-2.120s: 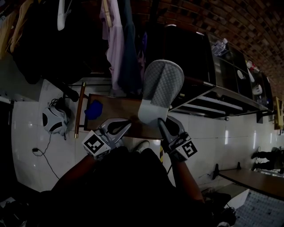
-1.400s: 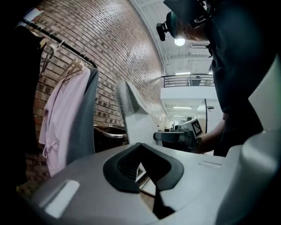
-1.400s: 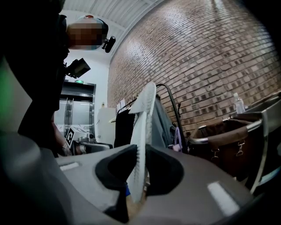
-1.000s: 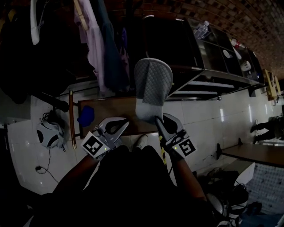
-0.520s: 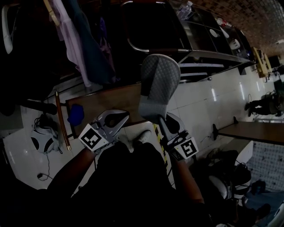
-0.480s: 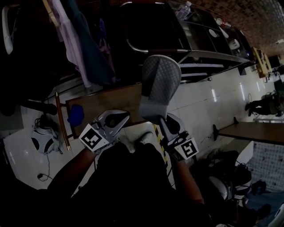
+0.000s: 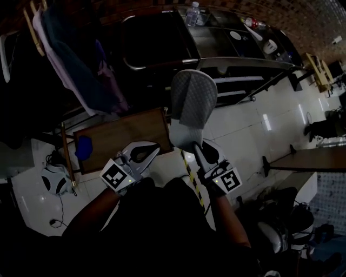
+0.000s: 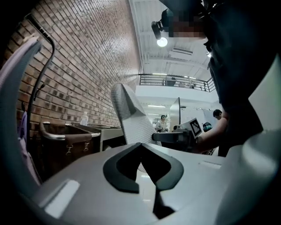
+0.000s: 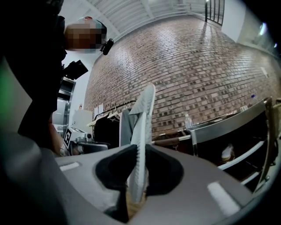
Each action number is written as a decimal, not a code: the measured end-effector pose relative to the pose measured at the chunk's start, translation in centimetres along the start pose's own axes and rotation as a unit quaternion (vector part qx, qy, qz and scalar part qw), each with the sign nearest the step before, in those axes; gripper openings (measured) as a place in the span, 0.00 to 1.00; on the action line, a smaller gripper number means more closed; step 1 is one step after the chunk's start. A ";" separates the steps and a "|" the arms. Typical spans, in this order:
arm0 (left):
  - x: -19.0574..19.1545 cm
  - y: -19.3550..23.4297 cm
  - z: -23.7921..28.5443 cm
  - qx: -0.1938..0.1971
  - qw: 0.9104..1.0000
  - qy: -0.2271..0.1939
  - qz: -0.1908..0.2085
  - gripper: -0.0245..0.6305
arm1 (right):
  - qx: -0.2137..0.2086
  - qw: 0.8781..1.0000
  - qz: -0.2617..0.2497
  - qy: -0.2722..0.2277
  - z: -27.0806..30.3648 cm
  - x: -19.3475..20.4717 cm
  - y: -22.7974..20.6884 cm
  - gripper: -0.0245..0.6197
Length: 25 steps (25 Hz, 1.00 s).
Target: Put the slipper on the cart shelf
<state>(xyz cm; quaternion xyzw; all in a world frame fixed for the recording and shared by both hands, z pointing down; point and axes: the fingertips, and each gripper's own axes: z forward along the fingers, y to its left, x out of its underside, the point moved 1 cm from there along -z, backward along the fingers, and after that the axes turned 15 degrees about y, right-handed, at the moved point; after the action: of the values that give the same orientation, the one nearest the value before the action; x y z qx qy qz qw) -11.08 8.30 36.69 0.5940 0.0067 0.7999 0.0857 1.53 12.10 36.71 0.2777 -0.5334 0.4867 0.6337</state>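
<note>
Grey quilted slipper stands pinched in right hand-held gripper; left hand-held gripper pressed together.

Brick wall; glossy white tiled floor; hanging clothes; brown board, possibly low table; ceiling lamp lit.

In my right gripper the slipper stands upright before the cart, whose shelves lie right of it. A bottle stands on the cart's top. My left gripper sits just left, by the near edge of a low bench; clothes hang behind that.
</note>
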 end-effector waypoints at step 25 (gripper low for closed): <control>-3.3 -6.2 17.2 0.023 0.999 0.029 0.001 0.04 | 0.016 0.999 0.030 -0.028 -9.9 0.9 -14.9 0.13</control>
<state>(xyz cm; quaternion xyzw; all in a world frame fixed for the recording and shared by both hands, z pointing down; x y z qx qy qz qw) 7.03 12.33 37.99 0.5725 0.0268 0.8164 0.0713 19.13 15.44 37.35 0.2852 -0.5510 0.5061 0.5991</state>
